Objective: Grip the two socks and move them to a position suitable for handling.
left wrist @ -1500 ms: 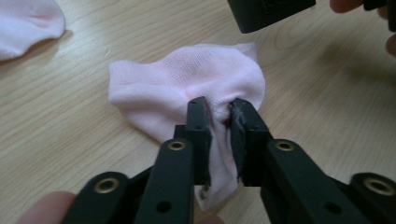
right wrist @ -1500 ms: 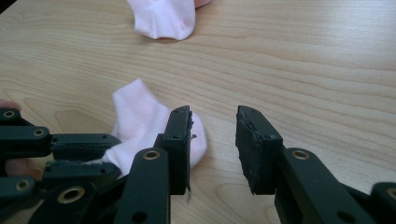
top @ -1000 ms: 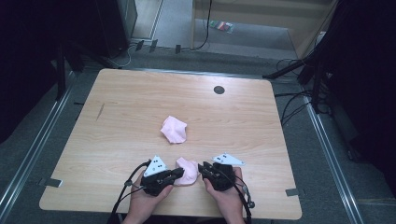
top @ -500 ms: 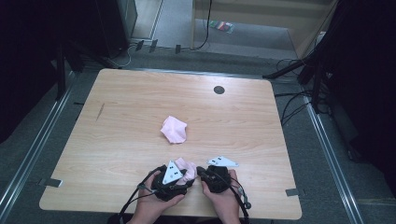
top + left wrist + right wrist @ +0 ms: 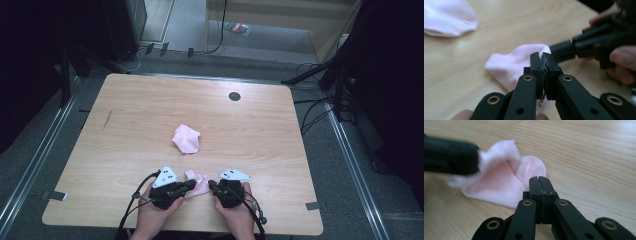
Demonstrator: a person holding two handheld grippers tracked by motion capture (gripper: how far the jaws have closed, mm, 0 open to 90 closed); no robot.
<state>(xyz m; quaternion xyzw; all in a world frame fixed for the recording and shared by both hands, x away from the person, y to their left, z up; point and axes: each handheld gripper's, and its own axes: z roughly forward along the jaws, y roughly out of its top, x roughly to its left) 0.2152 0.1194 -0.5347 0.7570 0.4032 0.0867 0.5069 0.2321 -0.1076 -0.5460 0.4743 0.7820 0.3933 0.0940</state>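
A small pink cloth (image 5: 199, 180) lies near the table's front edge between my two grippers. My left gripper (image 5: 192, 184) comes at it from the left. Its jaws have just closed and are shut (image 5: 542, 55) on a thin fold of the cloth (image 5: 509, 66). In the right gripper view that edge (image 5: 499, 151) is lifted off the wood. My right gripper (image 5: 212, 185) faces it from the right, jaws shut (image 5: 539, 179), tips at the cloth's rounded edge (image 5: 532, 166). A second pink cloth (image 5: 186, 139) lies crumpled at the table's middle.
The wooden table (image 5: 125, 115) has a round dark cable hole (image 5: 234, 96) at the back right. Cables trail from both grippers off the front edge (image 5: 250, 227). Metal rails (image 5: 35, 165) and dark stands flank the table on the grey floor.
The left gripper swung in over the near cloth half a second ago and has now drawn back a little to its left side. The right gripper stayed put. The middle cloth did not move.
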